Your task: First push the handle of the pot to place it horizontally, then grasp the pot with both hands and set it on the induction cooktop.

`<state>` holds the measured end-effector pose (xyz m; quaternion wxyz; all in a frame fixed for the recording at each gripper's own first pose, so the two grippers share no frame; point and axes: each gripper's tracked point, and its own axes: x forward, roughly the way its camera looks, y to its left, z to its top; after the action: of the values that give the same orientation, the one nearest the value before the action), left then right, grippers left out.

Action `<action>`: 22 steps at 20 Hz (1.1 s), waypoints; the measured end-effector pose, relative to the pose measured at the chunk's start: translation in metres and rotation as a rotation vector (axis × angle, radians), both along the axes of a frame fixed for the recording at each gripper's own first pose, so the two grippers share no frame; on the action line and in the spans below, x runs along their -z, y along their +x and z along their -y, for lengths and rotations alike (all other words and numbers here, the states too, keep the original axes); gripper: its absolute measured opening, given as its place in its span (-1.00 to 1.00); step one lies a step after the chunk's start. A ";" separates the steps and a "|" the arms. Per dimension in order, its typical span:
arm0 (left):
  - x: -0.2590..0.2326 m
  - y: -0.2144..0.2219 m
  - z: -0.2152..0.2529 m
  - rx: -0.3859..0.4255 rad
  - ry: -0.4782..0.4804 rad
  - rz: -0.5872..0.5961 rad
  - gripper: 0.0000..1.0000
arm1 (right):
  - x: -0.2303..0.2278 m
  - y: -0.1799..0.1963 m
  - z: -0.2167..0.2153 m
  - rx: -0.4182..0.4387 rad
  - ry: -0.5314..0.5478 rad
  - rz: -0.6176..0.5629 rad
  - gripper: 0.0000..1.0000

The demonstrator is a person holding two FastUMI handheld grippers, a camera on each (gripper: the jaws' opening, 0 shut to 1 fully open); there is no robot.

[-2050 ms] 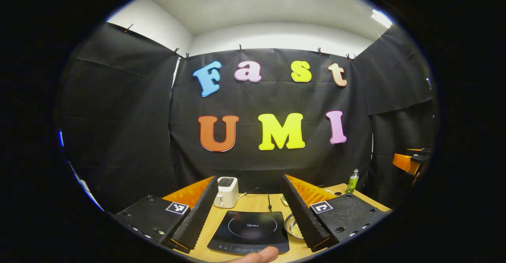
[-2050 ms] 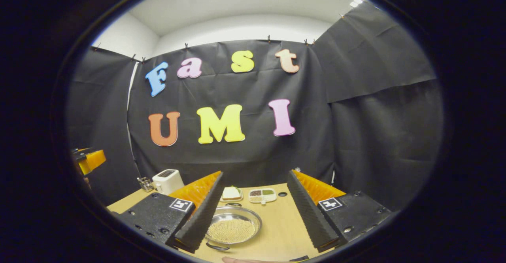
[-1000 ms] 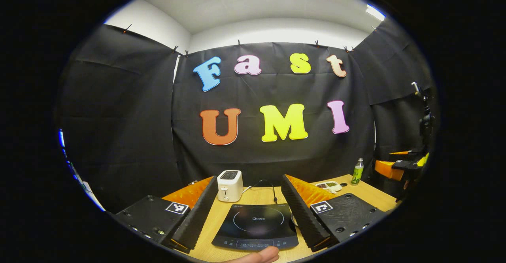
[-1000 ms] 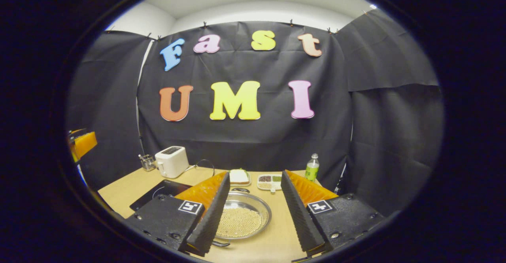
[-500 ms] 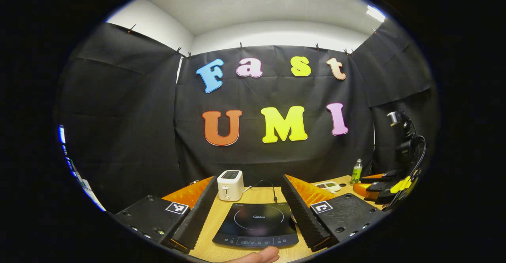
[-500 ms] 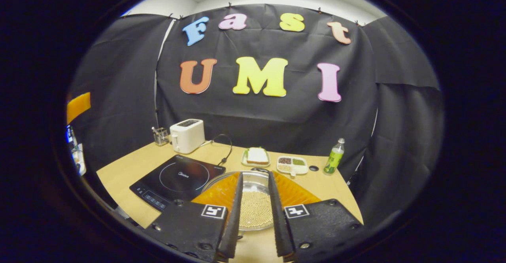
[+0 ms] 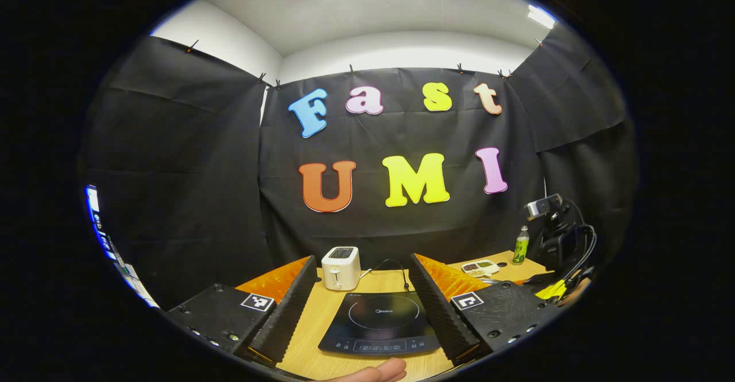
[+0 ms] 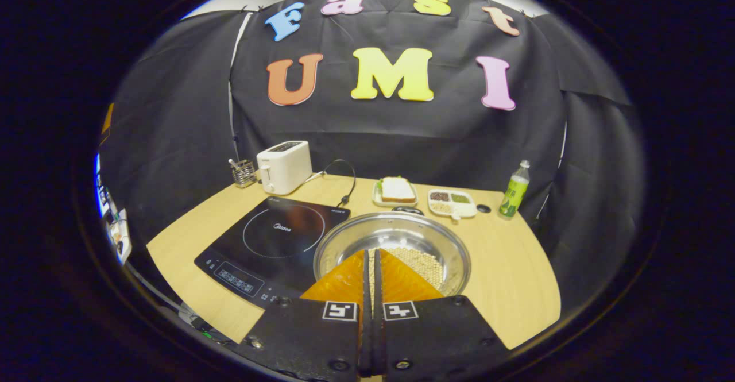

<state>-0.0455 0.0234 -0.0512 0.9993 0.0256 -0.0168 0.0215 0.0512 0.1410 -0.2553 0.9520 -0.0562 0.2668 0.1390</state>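
Pot's (image 8: 396, 238) near rim behind fingers (image 8: 344, 281)

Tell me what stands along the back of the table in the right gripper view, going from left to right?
Wire holder, toaster, plate with a sandwich, tray of beans, green bottle.

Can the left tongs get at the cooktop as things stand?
Probably yes: the left tongs are open, with the cooktop straight ahead between the fingers and its top bare. The toaster stands behind it.

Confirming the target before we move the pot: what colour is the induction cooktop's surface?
Black, with a thin pale ring marked on it; the induction cooktop shows best in the right gripper view.
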 end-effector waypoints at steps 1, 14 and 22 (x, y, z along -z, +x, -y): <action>0.000 -0.001 0.000 0.000 0.001 0.003 0.92 | 0.012 -0.002 -0.005 -0.003 0.014 -0.042 -0.96; 0.015 -0.003 -0.005 -0.007 0.016 -0.024 0.92 | 0.116 -0.040 -0.043 -0.026 0.019 -0.356 -0.93; 0.015 -0.006 0.007 0.019 0.027 -0.034 0.92 | 0.130 -0.042 -0.038 0.012 0.076 -0.421 -0.99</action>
<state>-0.0516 0.0165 -0.0657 0.9992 0.0391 -0.0003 0.0115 0.0091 0.1788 -0.3852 0.8776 0.0115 0.4546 0.1519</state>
